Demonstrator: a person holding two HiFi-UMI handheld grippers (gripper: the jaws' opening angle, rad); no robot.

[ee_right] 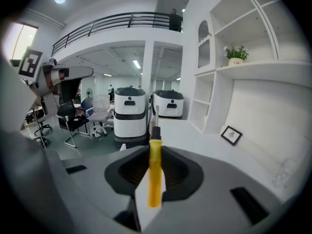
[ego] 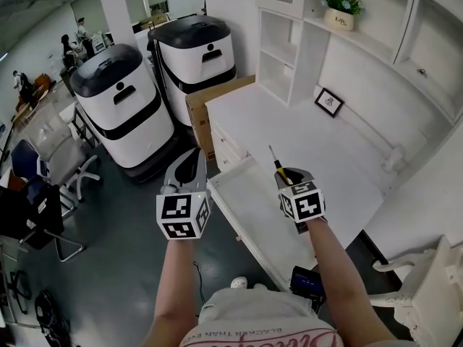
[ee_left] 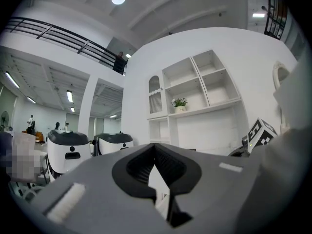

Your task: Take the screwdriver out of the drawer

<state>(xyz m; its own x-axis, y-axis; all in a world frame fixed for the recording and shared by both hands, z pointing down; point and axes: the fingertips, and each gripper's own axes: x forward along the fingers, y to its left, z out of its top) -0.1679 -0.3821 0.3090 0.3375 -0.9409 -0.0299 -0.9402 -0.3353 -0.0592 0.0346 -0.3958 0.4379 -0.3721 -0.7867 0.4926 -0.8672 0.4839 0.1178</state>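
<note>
- The screwdriver (ego: 276, 166) has a smooth yellow handle, a black collar and a thin metal shaft. The right gripper (ego: 288, 175) pinches the handle between its jaws, and the shaft points away from the person over the white counter (ego: 304, 132).
- The right gripper view shows the handle lying along the line where the two ribbed black pads meet. The tool is up in the air and clear of the counter.
- The left gripper (ego: 192, 157) hangs off the counter's front-left corner, over the dark floor. In the left gripper view its jaws are pressed together at the tips, with nothing between them.
- A flat white pulled-out drawer (ego: 249, 212) juts from the counter's front, with a straight edge between the two grippers. Its inside cannot be made out.
- The counter top is smooth, matte and mostly bare. A small black-framed picture (ego: 330, 101) leans at its back, and a potted plant (ego: 341, 6) stands on a shelf above it.
- Two rounded white machines with black tops (ego: 119, 103) and a brown cardboard box (ego: 206, 110) crowd the floor at the counter's left end.
- Only the head view shows the drawer and both forearms.
- Only the gripper views show the railed balcony high above the counter.
</note>
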